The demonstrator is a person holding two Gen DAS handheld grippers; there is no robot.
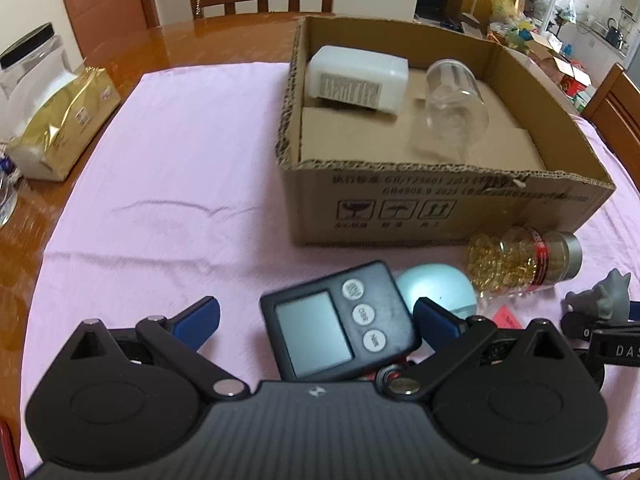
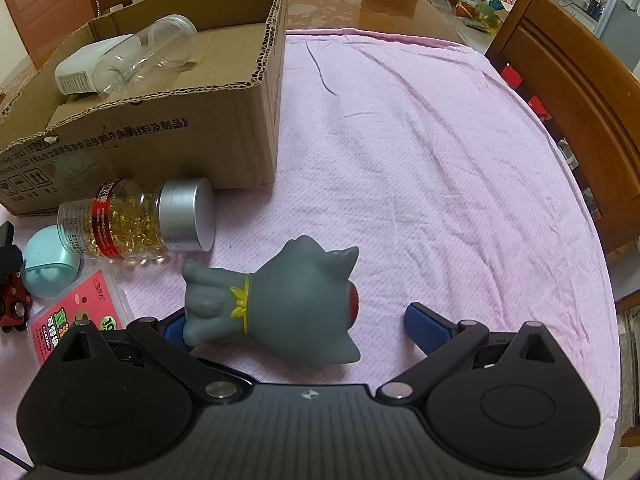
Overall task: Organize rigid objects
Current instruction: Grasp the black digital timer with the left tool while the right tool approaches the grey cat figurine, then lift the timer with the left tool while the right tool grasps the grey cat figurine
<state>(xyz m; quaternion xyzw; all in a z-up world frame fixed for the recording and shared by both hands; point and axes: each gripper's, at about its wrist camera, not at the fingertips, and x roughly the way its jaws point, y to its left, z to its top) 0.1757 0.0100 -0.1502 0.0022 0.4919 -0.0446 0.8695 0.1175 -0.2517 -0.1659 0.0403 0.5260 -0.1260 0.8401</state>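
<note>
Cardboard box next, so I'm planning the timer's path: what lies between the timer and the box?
Only bare pink cloth lies between the timer and the cardboard box, as the left wrist view shows.

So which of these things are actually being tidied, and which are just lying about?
Being tidied: cardboard box, white container and clear jar inside it; timer, capsule bottle, grey toy.

Lying about: gold packet, black-lidded jar, chairs.

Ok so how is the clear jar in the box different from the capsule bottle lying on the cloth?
The clear jar looks empty and has no lid; the capsule bottle is full of golden capsules and wears a silver cap. The jar lies inside the cardboard box; the bottle lies outside, by the box's front wall. Both are transparent and on their sides.
</note>
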